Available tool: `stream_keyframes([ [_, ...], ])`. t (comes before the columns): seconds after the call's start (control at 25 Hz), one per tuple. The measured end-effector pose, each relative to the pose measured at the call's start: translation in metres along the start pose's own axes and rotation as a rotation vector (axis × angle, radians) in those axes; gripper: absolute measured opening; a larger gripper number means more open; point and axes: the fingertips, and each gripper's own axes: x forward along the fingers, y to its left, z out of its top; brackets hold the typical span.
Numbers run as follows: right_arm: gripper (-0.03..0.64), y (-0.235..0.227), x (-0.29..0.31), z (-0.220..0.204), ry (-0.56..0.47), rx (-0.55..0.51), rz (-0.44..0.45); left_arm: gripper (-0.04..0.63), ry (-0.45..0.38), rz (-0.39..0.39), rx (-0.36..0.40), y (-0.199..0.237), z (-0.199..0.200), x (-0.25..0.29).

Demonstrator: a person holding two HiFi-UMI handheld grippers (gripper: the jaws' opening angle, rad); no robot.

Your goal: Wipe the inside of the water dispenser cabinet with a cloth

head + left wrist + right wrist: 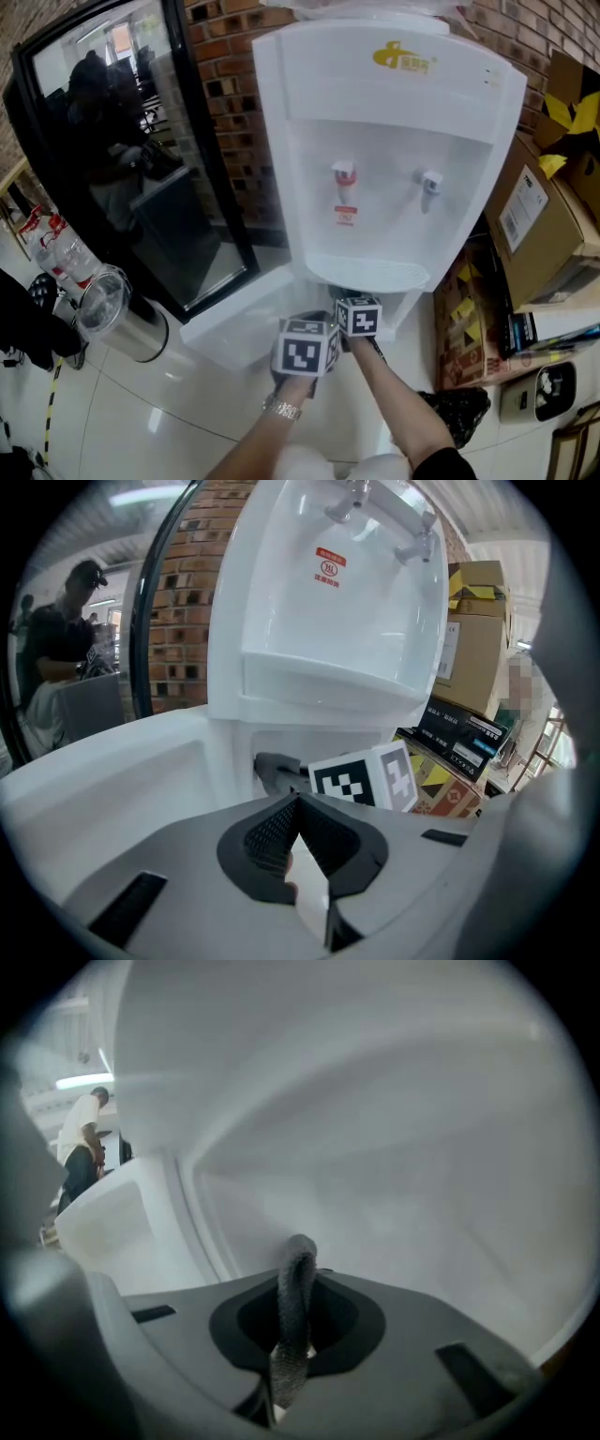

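A glossy white tiled floor (159, 412) runs up to a red-brown brick wall (230, 84), where the tall white plastic water dispenser (394, 141) stands. A black-framed glass panel (141, 187) leans at its left, and brown cardboard boxes (544, 216) are stacked at its right. The white door (234, 323) of the dispenser's lower cabinet (394, 1176) hangs open to the left.

The right gripper (296, 1293) reaches inside that cabinet. Its fingers are clamped on a folded dark grey cloth (298, 1258), which sticks up past the fingertips, close to the white inner wall. The left gripper (298, 803) hovers just outside beside the door, with its fingers together and nothing between them.
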Motion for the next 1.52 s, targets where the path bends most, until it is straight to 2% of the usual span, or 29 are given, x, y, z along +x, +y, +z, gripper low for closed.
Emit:
stream_keyframes([
  [0.08, 0.019, -0.002, 0.008, -0.039, 0.128, 0.025, -0.007, 0.002, -0.002, 0.001, 0.004, 0.0, 0.0, -0.003],
  [0.16, 0.02, -0.009, 0.01, -0.08, 0.252, -0.002, -0.037, 0.002, -0.004, -0.001, 0.006, 0.0, 0.0, -0.005],
  [0.32, 0.02, -0.029, 0.005, -0.106, 0.349, -0.021, -0.089, 0.002, -0.006, -0.002, 0.002, 0.001, 0.001, -0.006],
  [0.4, 0.02, -0.035, -0.002, -0.083, 0.3, -0.013, -0.106, 0.002, -0.006, -0.005, 0.001, 0.001, 0.0, -0.005],
  [0.48, 0.02, -0.029, -0.011, -0.041, 0.183, -0.02, -0.104, 0.002, -0.005, -0.005, 0.002, 0.001, 0.0, -0.004],
  [0.56, 0.02, -0.01, -0.021, 0.003, 0.06, -0.054, -0.084, 0.002, -0.001, -0.004, 0.006, 0.001, -0.001, -0.003],
  [0.64, 0.02, 0.011, -0.025, 0.023, 0.003, -0.087, -0.054, 0.002, 0.001, -0.002, 0.01, 0.002, -0.002, -0.004],
  [0.72, 0.02, 0.025, -0.019, 0.016, 0.022, -0.106, -0.021, 0.002, 0.001, 0.0, 0.013, 0.003, -0.001, -0.006],
  [0.8, 0.02, 0.03, -0.008, -0.009, 0.086, -0.134, -0.008, 0.002, -0.002, 0.004, 0.016, 0.004, -0.001, -0.008],
  [1.04, 0.02, 0.016, 0.01, -0.083, 0.265, -0.133, -0.016, 0.002, -0.005, -0.001, 0.024, 0.003, -0.002, -0.015],
  [1.24, 0.02, -0.014, 0.003, -0.086, 0.295, -0.063, -0.091, 0.002, -0.014, -0.002, 0.022, 0.003, 0.001, -0.016],
  [1.32, 0.02, -0.024, -0.006, -0.06, 0.236, -0.044, -0.125, 0.002, -0.015, -0.005, 0.025, 0.002, 0.002, -0.015],
  [1.44, 0.02, -0.013, -0.023, 0.006, 0.018, -0.076, -0.134, 0.002, -0.01, -0.011, 0.024, 0.0, -0.001, -0.011],
  [1.52, 0.02, -0.004, -0.026, 0.028, -0.092, -0.09, -0.128, 0.002, -0.005, -0.016, 0.028, -0.002, -0.002, -0.01],
])
